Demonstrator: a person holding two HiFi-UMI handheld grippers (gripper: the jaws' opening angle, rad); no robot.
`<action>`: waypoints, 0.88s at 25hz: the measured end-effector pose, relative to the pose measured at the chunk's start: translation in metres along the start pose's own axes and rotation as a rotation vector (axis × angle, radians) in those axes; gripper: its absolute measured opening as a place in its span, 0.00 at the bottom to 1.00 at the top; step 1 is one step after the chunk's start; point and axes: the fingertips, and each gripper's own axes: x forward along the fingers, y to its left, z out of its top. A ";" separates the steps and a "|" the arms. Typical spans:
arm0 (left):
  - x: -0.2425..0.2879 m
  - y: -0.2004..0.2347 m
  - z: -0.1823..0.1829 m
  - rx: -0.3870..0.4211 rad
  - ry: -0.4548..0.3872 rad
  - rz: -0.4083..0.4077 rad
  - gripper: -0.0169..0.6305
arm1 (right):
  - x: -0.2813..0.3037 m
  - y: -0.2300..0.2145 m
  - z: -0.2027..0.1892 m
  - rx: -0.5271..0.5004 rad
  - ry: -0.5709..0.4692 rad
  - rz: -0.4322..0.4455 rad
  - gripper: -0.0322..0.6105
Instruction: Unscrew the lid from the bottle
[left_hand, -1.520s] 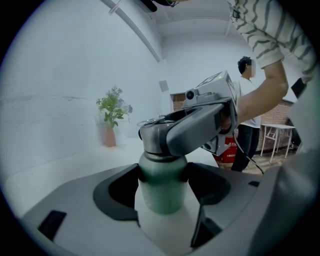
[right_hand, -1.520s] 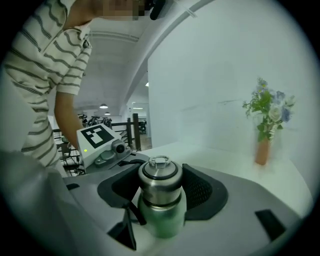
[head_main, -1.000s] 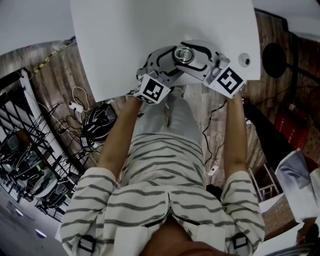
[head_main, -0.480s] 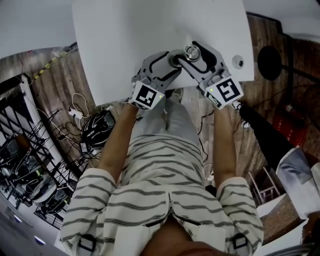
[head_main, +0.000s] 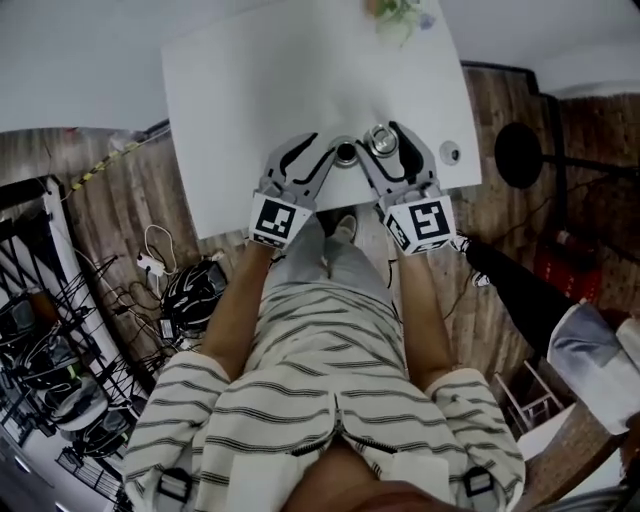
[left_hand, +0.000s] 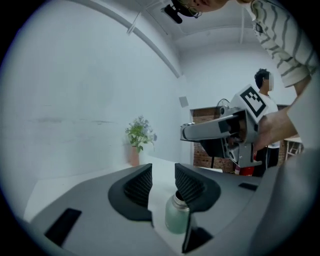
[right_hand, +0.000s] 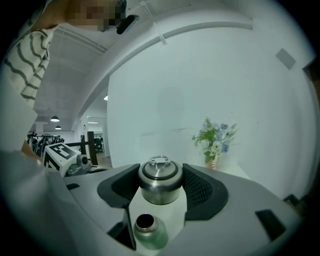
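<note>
The lid is now off the bottle — pinched in the right gripper's fingers. The left gripper's fingers have just been closing — part-spread, nothing between them.

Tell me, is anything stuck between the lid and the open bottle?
Nothing visible. The right gripper holds the lid clear of the open bottle, with only the bare white table showing between them.

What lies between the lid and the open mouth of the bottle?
Nothing. The right gripper view shows only bare white table between the lid, clamped in the jaws of the right gripper, and the bottle standing open.
</note>
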 end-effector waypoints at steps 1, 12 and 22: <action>-0.003 0.002 0.007 -0.004 -0.008 0.020 0.22 | -0.002 0.000 0.006 -0.004 -0.007 -0.014 0.47; -0.038 0.018 0.094 -0.027 -0.077 0.217 0.02 | -0.026 0.013 0.071 -0.051 -0.061 -0.125 0.47; -0.050 0.010 0.153 -0.016 -0.126 0.284 0.02 | -0.049 0.004 0.113 -0.045 -0.126 -0.181 0.47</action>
